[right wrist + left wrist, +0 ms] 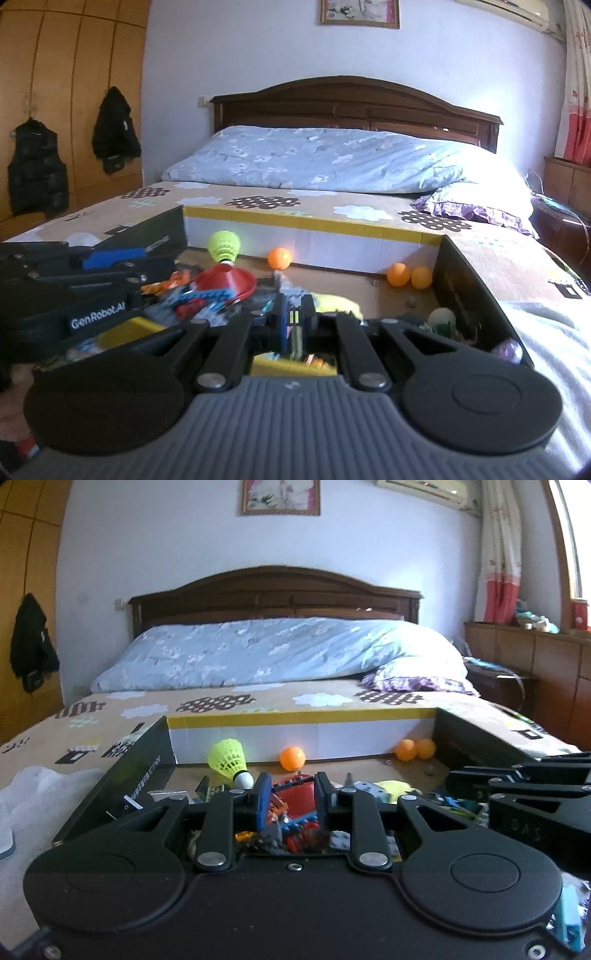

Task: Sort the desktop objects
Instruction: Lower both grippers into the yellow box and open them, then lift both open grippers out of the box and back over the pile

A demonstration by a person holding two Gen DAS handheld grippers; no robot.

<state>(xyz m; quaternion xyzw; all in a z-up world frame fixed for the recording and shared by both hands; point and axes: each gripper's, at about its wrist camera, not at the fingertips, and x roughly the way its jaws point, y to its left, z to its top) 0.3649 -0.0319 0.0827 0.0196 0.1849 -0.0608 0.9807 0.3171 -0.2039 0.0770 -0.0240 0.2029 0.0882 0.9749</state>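
A cardboard box (295, 734) on the bed holds mixed small toys. My left gripper (291, 794) hangs low over the pile, jaws partly open with a red cone-shaped piece (295, 799) between them; a grip is not clear. A yellow-green shuttlecock (229, 760) and three orange balls (292, 758) lie at the box's far wall. My right gripper (294, 317) hovers over the pile, jaws narrowly apart around a thin greenish piece (294, 321). The red cone (227, 282) and shuttlecock (223, 247) show in the right wrist view, with the left gripper's body (74, 291) at the left.
The box's black side walls (122, 775) rise on left and right. A folded blue quilt (280, 650) and a pillow lie at the bed's head. White cloth (40, 794) lies left of the box. A wardrobe stands left, cabinets right.
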